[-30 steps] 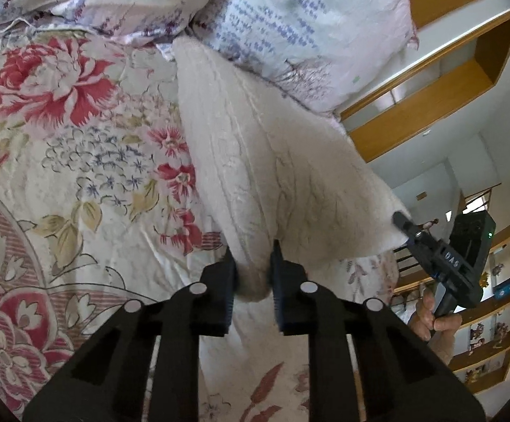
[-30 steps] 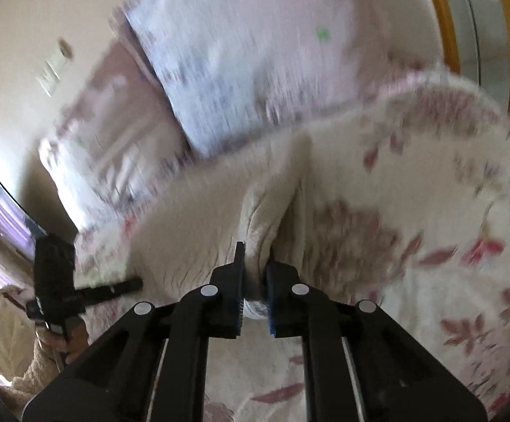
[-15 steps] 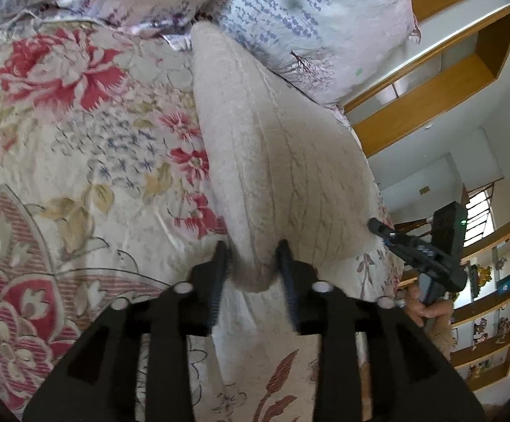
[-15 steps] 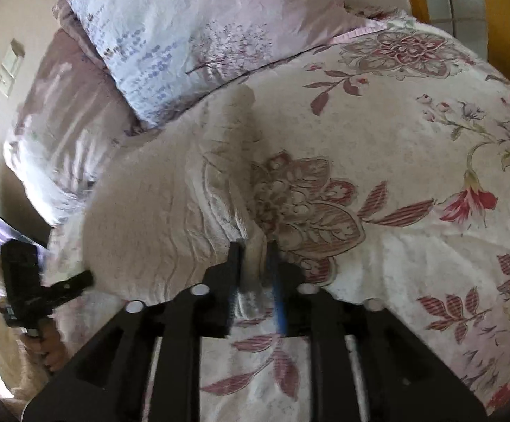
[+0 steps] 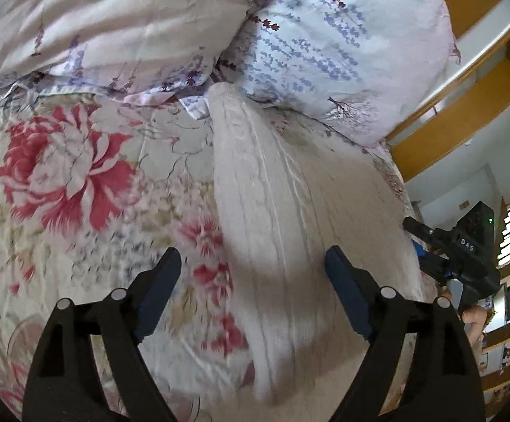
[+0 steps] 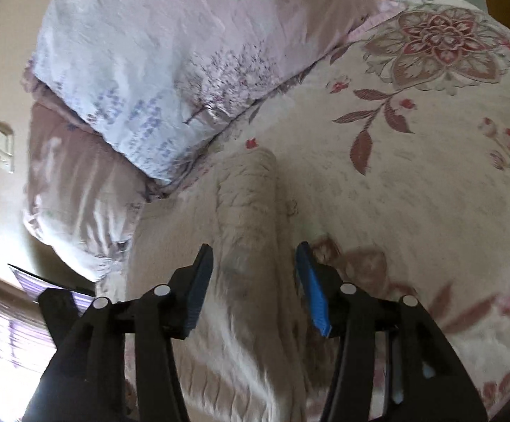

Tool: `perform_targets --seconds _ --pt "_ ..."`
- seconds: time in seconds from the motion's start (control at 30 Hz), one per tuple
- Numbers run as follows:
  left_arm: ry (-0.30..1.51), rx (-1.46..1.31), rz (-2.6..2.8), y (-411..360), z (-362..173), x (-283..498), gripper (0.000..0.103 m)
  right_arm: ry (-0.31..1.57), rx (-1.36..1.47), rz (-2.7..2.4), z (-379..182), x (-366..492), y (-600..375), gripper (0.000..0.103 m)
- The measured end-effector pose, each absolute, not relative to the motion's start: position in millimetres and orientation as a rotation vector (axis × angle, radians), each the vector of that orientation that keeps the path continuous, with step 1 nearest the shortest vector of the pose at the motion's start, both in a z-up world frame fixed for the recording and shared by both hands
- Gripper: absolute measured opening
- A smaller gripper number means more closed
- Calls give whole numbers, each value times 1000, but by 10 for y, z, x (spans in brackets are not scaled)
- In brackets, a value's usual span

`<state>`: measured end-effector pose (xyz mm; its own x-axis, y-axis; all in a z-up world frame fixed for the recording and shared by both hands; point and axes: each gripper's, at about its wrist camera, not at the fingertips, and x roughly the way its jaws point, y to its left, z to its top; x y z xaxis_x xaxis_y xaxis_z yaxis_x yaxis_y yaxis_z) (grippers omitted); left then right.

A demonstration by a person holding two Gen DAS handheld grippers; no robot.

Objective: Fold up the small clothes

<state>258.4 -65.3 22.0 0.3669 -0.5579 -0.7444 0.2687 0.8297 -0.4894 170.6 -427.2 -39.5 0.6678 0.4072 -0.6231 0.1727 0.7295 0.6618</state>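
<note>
Left wrist view: the left gripper (image 5: 251,267) is seen with its 2 fingers spread wide over a cream cable-knit sweater (image 5: 290,218), which is laid on the floral bedspread (image 5: 79,183) and runs toward 12 o'clock to the lavender-print pillow (image 5: 343,42). The right gripper (image 6: 255,274) is likewise spread apart, nothing pinched, above the sweater's folded edge (image 6: 248,204); it is also seen at 3 o'clock (image 5: 416,235).

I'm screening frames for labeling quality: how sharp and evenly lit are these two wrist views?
Left wrist view: the pillows are crisp, the bedspread smears toward the bottom, and the window behind the right gripper is blown out. Right wrist view: motion blur softens the knit garment and the lower flowers; the open left gripper shades the garment, and fisheye curves the wooden shelves.
</note>
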Motion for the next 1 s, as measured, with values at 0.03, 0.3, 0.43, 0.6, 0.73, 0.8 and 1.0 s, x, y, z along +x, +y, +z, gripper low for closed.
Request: perform_targets --seconds 0.03,0.3,0.43,0.6,0.73,0.8,1.0 --pt "1069 -298 -538 -682 223 2598 84 847 751 152 -412 1755 -4228 23" --pt "1054 -261 -542 -835 213 2641 85 670 553 81 -64 1772 -4116 9" --pt "1055 -242 -549 -899 188 2645 86 826 537 -37 -478 1920 -4168 9" --pt "1030 -202 -532 -922 235 2609 87 800 490 -65 -337 1860 -4120 27" --pt "1020 -183 -522 -920 276 2579 87 713 448 -77 -124 1691 -4068 38" --pt "1018 -179 -519 -924 286 2571 87 686 422 -69 -58 1634 -4006 40" --pt "1018 -173 -506 -920 286 2567 90 673 292 -10 14 1604 -3686 43"
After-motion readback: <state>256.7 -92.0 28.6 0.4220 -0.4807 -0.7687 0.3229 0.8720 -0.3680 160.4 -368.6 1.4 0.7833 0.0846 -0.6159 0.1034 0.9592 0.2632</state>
